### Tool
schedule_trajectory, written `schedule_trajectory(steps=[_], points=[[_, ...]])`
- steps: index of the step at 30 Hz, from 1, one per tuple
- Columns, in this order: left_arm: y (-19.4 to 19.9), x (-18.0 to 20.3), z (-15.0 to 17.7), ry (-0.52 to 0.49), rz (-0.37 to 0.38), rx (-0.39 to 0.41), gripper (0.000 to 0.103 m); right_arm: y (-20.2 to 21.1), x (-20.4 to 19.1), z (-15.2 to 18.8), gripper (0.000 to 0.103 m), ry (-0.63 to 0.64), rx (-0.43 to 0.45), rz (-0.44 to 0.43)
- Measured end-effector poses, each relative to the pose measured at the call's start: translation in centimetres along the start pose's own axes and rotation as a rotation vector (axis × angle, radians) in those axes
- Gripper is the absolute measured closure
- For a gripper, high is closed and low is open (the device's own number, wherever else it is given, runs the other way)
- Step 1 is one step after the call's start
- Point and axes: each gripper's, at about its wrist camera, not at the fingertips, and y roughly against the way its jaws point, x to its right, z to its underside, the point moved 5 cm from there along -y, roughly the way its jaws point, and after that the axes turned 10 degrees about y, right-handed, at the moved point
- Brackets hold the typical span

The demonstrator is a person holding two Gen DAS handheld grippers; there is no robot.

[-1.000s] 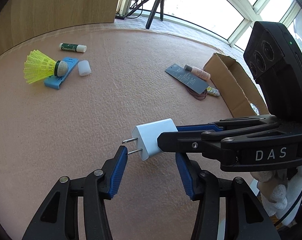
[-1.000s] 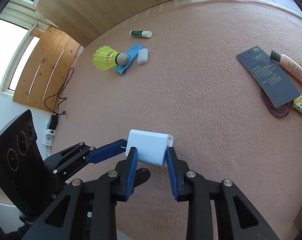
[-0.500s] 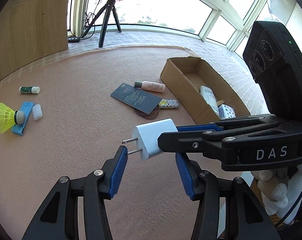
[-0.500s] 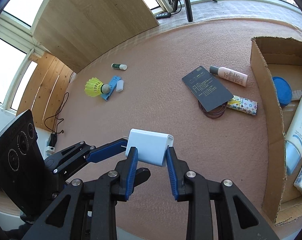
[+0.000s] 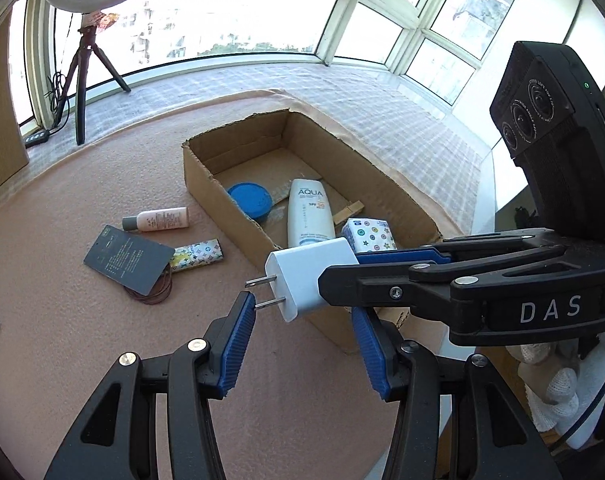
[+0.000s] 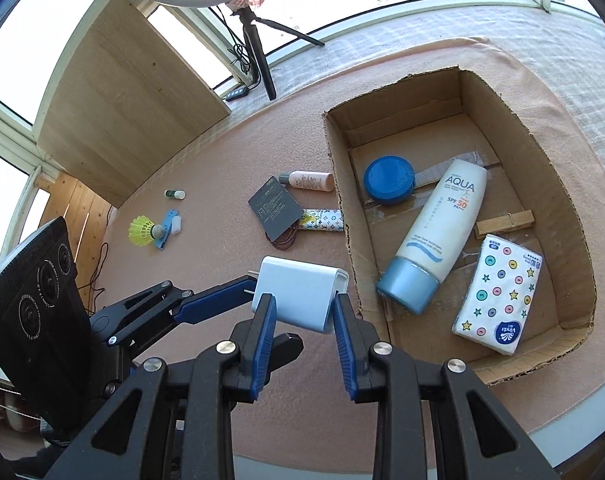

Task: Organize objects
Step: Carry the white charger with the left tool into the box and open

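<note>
A white charger (image 6: 298, 296) with two metal prongs (image 5: 262, 294) is clamped by its flat sides in my right gripper (image 6: 304, 301), which is shut on it. In the left wrist view the right gripper (image 5: 338, 270) reaches in from the right. My left gripper (image 5: 302, 322) stands open just under the charger, and the prong tips come up against its left pad (image 5: 238, 340). The charger hangs above the pink tabletop, beside the near left wall of an open cardboard box (image 6: 342, 208). The box (image 5: 222, 196) holds a sunscreen tube (image 6: 442, 228), a blue lid (image 6: 388, 178), a clothespin (image 6: 504, 222) and a tissue pack (image 6: 500, 292).
Left of the box lie a pink bottle (image 6: 308, 181), a dark card (image 6: 274, 208) over hair ties (image 6: 284, 240), and a patterned strip (image 6: 324, 220). Further left are a yellow shuttlecock (image 6: 142, 230), a blue piece (image 6: 166, 226) and a small green stick (image 6: 175, 194). A tripod (image 6: 258, 56) stands behind.
Both grippers have swung together to the right and upward with the charger. The box has come fully into view and the shuttlecock group has slid away to the left.
</note>
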Motion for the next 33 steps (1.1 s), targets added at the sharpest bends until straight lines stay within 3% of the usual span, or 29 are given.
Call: schedule_trajectory(steps=[8, 16, 21, 24, 33], points=[[-3.1, 4.3, -0.3, -0.064, 0.043, -0.04, 0.049, 2.5, 4.3, 1.4, 0.076, -0.062, 0.02, 0.041], [-5.0, 6.0, -0.2, -0.082, 0.057, -0.066, 0.049, 3.2, 6.6, 2.4, 0.076, -0.097, 0.024, 0.052], [-4.9, 5.5, -0.5, -0.064, 0.033, -0.063, 0.039, 3.3, 7.0, 2.4, 0.074, -0.095, 0.032, 0.036], [-4.4, 5.1, -0.6, -0.058, 0.025, -0.055, 0.039, 3.5, 7.4, 2.4, 0.066, -0.106, 0.046, 0.058], [-2.9, 3.0, -0.2, -0.025, -0.006, -0.036, 0.039, 2.8, 6.4, 1.7, 0.065, -0.101, 0.045, 0.04]])
